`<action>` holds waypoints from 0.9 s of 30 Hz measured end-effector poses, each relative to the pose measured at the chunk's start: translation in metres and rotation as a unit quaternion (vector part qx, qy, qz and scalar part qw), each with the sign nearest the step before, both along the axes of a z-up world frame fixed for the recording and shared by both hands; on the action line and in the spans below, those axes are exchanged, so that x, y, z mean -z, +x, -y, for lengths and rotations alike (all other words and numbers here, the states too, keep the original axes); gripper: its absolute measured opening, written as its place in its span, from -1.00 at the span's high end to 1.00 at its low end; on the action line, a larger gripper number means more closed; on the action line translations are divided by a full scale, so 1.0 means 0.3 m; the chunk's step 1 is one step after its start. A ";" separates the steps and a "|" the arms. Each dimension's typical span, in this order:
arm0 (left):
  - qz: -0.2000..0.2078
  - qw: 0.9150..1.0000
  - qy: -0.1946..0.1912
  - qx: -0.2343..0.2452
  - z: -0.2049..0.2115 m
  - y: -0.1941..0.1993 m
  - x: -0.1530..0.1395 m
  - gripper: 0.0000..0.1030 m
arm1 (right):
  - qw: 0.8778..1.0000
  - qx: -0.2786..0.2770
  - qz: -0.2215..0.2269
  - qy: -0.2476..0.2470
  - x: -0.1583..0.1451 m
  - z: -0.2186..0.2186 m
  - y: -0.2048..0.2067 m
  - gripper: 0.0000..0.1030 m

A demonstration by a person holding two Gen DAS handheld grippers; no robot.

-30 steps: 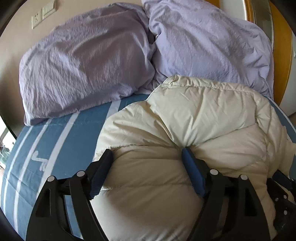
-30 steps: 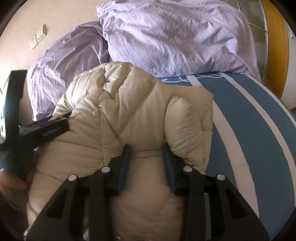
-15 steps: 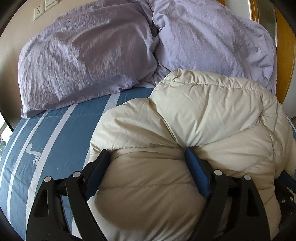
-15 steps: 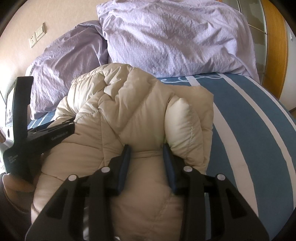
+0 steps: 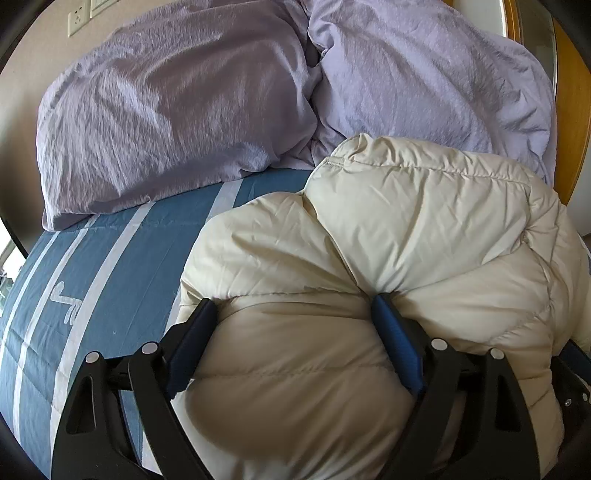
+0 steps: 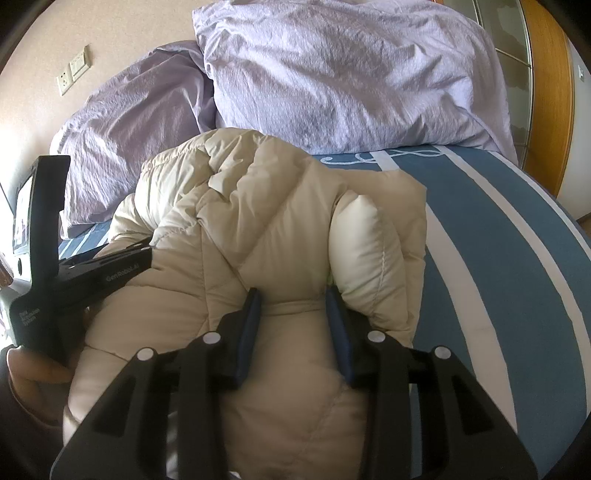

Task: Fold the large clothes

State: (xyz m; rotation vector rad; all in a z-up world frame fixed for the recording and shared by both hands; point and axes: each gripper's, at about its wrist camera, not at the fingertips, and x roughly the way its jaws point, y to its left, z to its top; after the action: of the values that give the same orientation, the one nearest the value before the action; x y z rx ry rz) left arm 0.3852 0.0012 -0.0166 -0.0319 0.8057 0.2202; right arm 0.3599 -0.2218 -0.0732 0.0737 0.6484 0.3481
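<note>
The cream puffer jacket [image 5: 406, 236] is lying bunched on the blue white-striped bedspread [image 5: 110, 266], its far edge just short of the two lilac pillows [image 5: 177, 110] that are leaning against the wall.

The only readable writing is showing in the right wrist view: white lettering reading "GenRobot.AI" is running along the black body of the left gripper [image 6: 107, 273], which is reaching in from the jacket's left side. A second small white label lower on that tool is too blurred to read. A white embroidered scroll motif is sitting on the bedspread [image 6: 498, 229] just beyond the jacket's far right corner, and it spells nothing legible.

The left gripper [image 5: 291, 314] is biting a thick bulge of jacket padding, its blue-padded fingers [image 5: 391, 332] spread wide by the fabric bulging between them. The right gripper [image 6: 291, 299] is clamping a narrower fold of the jacket [image 6: 266, 221], fingers pressing in from both sides beside a plump roll of padding.

The left wrist view alone is showing the jacket's stitched hem seam, facing the pillows, and a similar white motif on the bedspread left of the jacket. The right wrist view alone is showing a hand [image 6: 33, 373] gripping the left tool's handle, and the wooden frame beyond the right pillow. A wall socket [image 5: 75, 16] is appearing in both views, above the left pillow.
</note>
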 end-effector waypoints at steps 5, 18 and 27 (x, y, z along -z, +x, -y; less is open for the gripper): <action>-0.002 1.000 0.000 0.000 0.000 0.002 -0.001 -0.70 | 1.000 0.000 0.000 0.000 0.000 0.000 0.000 0.27; -0.008 1.000 -0.003 -0.002 -0.004 0.012 0.001 -0.73 | 1.000 0.001 0.004 0.001 0.003 0.000 0.001 0.27; -0.011 1.000 -0.001 -0.004 -0.006 0.019 0.004 -0.74 | 1.000 0.002 0.004 0.002 0.003 0.000 0.001 0.27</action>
State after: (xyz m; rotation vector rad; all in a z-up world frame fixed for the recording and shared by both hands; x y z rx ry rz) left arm 0.3909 0.0029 -0.0179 -0.0337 0.8283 0.2269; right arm 0.3603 -0.2218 -0.0742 0.0766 0.6388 0.3465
